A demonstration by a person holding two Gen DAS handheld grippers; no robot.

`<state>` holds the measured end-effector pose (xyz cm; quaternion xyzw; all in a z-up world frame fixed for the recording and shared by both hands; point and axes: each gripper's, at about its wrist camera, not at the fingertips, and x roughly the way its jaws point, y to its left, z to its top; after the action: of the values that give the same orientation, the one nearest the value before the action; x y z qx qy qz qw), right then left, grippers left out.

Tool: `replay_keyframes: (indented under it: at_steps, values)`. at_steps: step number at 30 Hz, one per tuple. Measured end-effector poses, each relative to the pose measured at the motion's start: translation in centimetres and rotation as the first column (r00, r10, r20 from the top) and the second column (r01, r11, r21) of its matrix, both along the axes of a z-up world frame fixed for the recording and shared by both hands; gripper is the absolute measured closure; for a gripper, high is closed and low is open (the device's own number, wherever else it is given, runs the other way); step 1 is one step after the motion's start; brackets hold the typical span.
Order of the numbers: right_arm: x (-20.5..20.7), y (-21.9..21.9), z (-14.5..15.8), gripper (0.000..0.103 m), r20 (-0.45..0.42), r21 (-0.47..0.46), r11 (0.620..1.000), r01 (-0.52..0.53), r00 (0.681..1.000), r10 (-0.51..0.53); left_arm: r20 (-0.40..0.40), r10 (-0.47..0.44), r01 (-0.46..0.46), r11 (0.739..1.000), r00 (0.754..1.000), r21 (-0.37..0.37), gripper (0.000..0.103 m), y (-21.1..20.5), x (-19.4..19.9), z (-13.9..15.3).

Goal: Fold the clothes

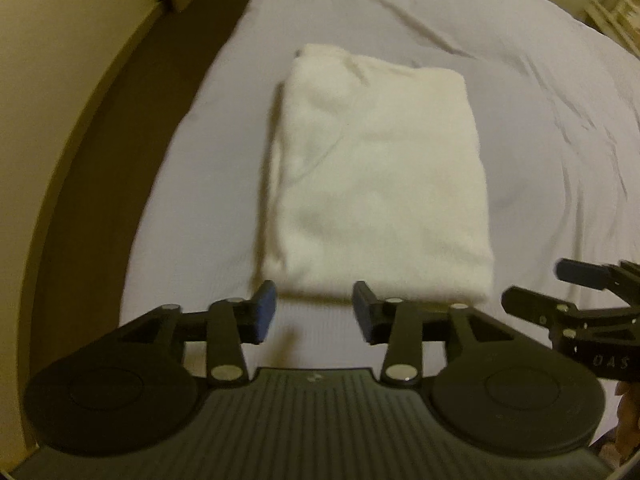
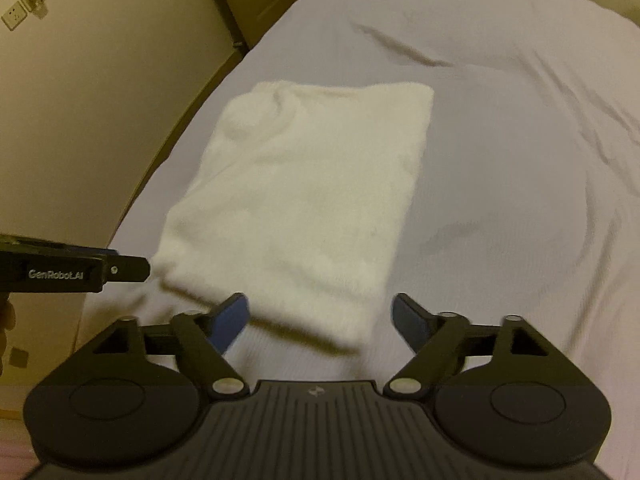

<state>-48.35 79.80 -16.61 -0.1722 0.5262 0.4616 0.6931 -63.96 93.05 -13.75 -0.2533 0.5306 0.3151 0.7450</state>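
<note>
Lying flat on a bed (image 1: 520, 80) covered by a pale grey sheet, straight ahead of both pairs of fingers: a cream folded garment (image 1: 376, 172), roughly rectangular, fuzzy in texture. Long axis running away from the fingertips toward the far end of the bed; short near edge just beyond the blue pads, a rounded, softly creased end farthest from them. Seen from the right wrist, leaning somewhat to the left of those fingers (image 2: 228, 324), its near-left corner close to the tip of the other tool.

Left gripper (image 1: 314, 312) parted to a middling gap, nothing between the pads, cloth edge just past them and not pinched. Right gripper (image 2: 320, 322) spread wide, likewise empty, near hem of the garment lying between and just beyond the two pads without contact that can be made out.

Around: creases and shallow hollows in the sheet to the right of the fingers, none across the garment. Left of the fingers, a dark strip of floor (image 1: 132, 128) beside the bed, then a beige wall (image 2: 80, 100) with a socket plate (image 2: 16, 18). Nothing lying between fingers and garment. Each tool visible at the edge of the other's view.
</note>
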Motion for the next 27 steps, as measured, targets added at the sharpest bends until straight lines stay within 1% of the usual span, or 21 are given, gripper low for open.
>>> replay_keyframes:
  at_steps: [1, 3, 5, 9, 14, 17, 21, 24, 25, 26, 27]
  values:
    - [-0.2, -0.3, 0.4, 0.013, -0.001, -0.005, 1.0, 0.001, 1.0, -0.001, -0.011, 0.019, -0.019, 1.0, 1.0, 0.01, 0.049, -0.4, -0.2, 0.6]
    - [-0.5, -1.6, 1.9, 0.013, -0.025, -0.009, 1.0, -0.008, 1.0, 0.007, -0.023, 0.053, -0.053, 0.998, 0.998, 0.028, 0.038, -1.6, -0.9, 2.0]
    - [-0.6, -2.2, 3.0, 0.013, -0.044, -0.01, 1.0, -0.017, 0.999, 0.016, -0.026, 0.083, -0.081, 0.996, 0.996, 0.047, 0.032, -2.7, -1.6, 3.4]
    - [-0.9, -3.8, 5.3, 0.013, -0.011, 0.001, 0.999, -0.049, 0.999, 0.049, -0.015, 0.136, -0.134, 0.986, 0.991, 0.096, 0.019, -5.2, -2.8, 6.2]
    - [-0.8, -6.4, 8.1, 0.013, 0.037, 0.044, 0.995, -0.095, 0.995, 0.093, 0.003, 0.211, -0.209, 0.967, 0.977, 0.148, 0.015, -8.5, -3.1, 9.1]
    - [-0.3, -8.2, 9.7, 0.012, 0.063, 0.066, 0.99, -0.125, 0.991, 0.121, 0.03, 0.242, -0.244, 0.958, 0.97, 0.152, 0.011, -11.0, -2.6, 10.4]
    - [1.0, -10.7, 11.5, 0.012, 0.087, 0.091, 0.984, -0.156, 0.985, 0.148, 0.061, 0.265, -0.271, 0.951, 0.962, 0.15, 0.01, -14.5, -1.6, 12.0]
    - [1.8, -12.7, 12.9, 0.012, 0.111, 0.118, 0.976, -0.18, 0.98, 0.167, 0.089, 0.279, -0.291, 0.941, 0.956, 0.173, 0.007, -17.3, -0.8, 13.1]
    - [2.0, -13.5, 13.5, 0.004, 0.124, 0.131, 0.973, -0.191, 0.977, 0.175, 0.095, 0.287, -0.3, 0.936, 0.953, 0.183, 0.006, -18.3, -0.6, 13.5]
    - [2.3, -14.2, 14.0, 0.0, 0.143, 0.146, 0.968, -0.205, 0.972, 0.185, 0.097, 0.297, -0.311, 0.931, 0.95, 0.191, 0.005, -19.1, -0.4, 13.8]
    - [2.5, -14.9, 14.5, 0.0, 0.162, 0.158, 0.963, -0.219, 0.968, 0.194, 0.104, 0.305, -0.321, 0.926, 0.947, 0.2, 0.005, -20.0, -0.2, 14.1]
